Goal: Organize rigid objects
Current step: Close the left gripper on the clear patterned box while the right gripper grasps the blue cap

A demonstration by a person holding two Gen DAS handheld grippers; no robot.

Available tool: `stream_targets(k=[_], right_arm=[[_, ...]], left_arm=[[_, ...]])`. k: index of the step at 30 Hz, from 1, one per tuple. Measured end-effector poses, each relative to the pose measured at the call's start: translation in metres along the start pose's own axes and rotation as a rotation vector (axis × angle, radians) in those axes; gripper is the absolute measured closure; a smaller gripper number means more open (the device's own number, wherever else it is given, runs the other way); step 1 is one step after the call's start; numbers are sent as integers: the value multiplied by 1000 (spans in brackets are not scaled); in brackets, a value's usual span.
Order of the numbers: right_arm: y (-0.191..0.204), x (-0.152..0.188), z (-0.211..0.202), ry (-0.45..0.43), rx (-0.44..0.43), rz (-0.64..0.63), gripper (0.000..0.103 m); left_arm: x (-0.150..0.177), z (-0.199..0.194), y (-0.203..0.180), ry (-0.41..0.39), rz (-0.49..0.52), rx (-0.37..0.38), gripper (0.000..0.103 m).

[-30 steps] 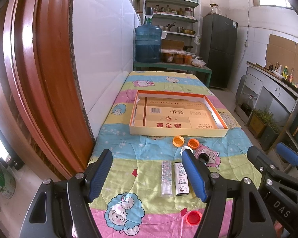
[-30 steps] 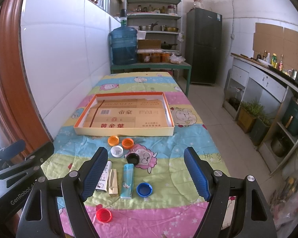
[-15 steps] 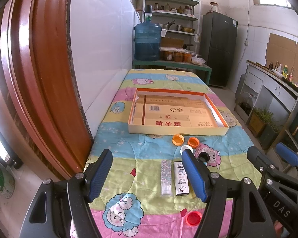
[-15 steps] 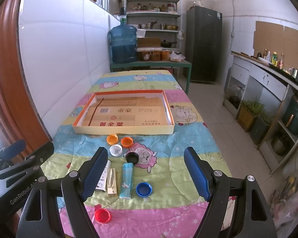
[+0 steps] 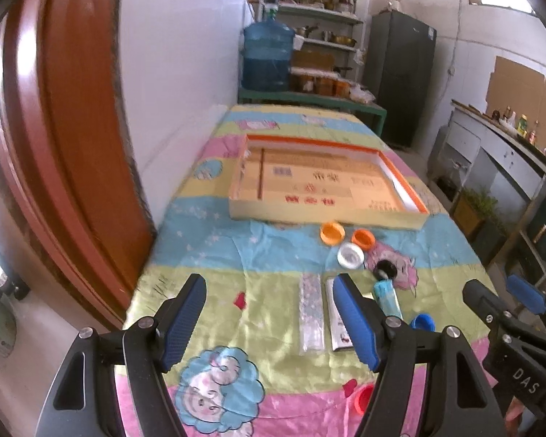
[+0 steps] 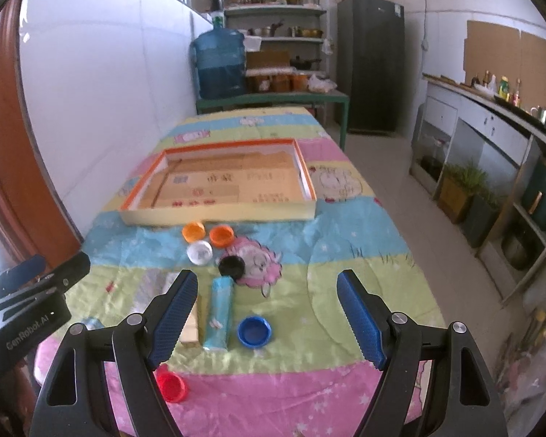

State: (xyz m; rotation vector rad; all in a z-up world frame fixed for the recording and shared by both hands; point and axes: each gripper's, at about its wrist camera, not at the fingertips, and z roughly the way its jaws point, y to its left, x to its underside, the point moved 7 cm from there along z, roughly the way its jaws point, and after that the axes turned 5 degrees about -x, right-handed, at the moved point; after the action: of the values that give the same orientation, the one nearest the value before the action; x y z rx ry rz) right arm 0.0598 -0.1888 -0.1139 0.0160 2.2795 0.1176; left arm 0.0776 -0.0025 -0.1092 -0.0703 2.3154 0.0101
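Your left gripper [image 5: 269,322] fills the bottom of its frame, jaws wide apart and holding nothing; your right gripper [image 6: 267,318] does the same. In the right view, a red cap [image 6: 171,386] lies lower left by the near finger. Above it, at centre, a blue cap [image 6: 254,331] sits just beside a light-blue tube [image 6: 219,313]. Higher up lie a black cap [image 6: 231,266], a white cap [image 6: 199,252] and two orange caps [image 6: 193,231]. Beyond them, mid-frame, the tray [image 6: 218,215] rests on the cloth [image 6: 345,255].
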Motion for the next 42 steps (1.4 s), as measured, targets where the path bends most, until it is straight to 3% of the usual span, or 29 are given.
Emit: stream_targets(k=[11,17,25,31,34,36,39,42], right_arm=[[-11,32,20,59,-35,-22,23],[-9,37,33,86,-60,-25,23],[-9,46,49,122,-70,-39,23],[-6,51,60,148,-74,-74,35],[-3,54,67,169,-82,-95,47],[-2,54,67,160,-80,-106,48],[1,52,71,155,-87,-119,54],[4,50,72,152,-99,-135,71]], left_arm=[[32,42,-17,126,80,77,34],[29,57,-14,139,75,59,37],[31,76,-15,168,67,72,49],[27,84,-16,151,76,83,50],[25,87,-18,143,83,84,51],[25,88,-19,138,94,81,52],[26,87,-22,135,109,85,63],[27,86,-24,140,112,117,81]])
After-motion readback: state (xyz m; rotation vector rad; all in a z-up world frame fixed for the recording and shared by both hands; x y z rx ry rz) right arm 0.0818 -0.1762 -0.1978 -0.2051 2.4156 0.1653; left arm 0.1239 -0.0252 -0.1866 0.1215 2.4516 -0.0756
